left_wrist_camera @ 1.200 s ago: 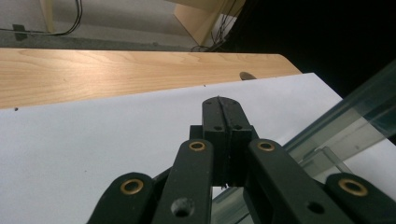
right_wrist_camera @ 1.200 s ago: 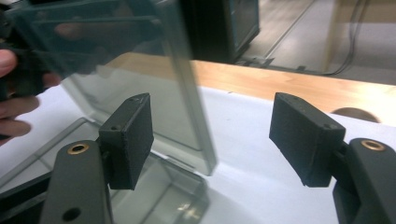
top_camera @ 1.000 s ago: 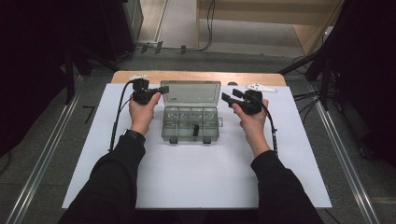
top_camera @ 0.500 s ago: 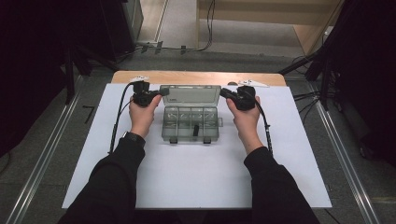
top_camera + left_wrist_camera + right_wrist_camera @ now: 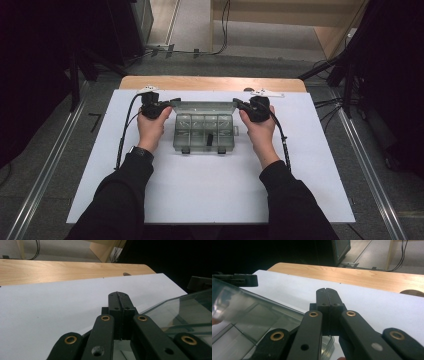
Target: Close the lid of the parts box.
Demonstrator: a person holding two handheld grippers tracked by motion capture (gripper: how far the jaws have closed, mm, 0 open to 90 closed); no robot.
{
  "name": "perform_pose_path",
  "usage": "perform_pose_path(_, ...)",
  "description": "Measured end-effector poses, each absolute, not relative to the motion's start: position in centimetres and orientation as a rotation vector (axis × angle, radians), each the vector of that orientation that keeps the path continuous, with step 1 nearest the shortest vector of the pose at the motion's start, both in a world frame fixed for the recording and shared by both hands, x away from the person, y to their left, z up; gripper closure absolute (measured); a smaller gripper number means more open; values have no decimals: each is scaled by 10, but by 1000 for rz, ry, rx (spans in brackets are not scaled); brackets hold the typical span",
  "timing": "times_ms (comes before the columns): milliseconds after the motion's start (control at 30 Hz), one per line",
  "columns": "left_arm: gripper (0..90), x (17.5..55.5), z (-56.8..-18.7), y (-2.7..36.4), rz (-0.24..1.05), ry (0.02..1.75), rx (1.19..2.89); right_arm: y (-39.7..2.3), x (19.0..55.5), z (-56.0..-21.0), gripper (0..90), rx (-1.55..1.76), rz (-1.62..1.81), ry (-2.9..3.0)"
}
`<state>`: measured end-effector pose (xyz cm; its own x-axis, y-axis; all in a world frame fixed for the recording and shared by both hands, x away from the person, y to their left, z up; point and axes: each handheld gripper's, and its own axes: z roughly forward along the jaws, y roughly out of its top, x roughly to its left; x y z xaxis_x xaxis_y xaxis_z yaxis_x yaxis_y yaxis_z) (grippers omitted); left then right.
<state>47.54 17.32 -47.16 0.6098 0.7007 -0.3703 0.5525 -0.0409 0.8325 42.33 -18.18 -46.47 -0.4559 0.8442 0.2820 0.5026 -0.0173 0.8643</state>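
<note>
The high view looks forward and down from above the person's side onto the white sheet-covered table. Each gripper view rides low and close behind its own black jaws, facing across the sheet toward the wooden table edge. All three share the clear plastic compartment box.

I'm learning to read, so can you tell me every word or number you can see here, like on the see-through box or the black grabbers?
No words, numbers or signs can be read here.
Clear box: no label shows.
Left gripper and right gripper: plain black with brass rivets, no writing.
White table sheet: blank.
</note>
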Motion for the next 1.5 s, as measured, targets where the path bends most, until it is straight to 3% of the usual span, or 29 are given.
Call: perform_pose_path(1500, 900, 369, -477, 191, 219, 882, 1743, -176, 331, -479, 880, 1192, 1485, 1964)
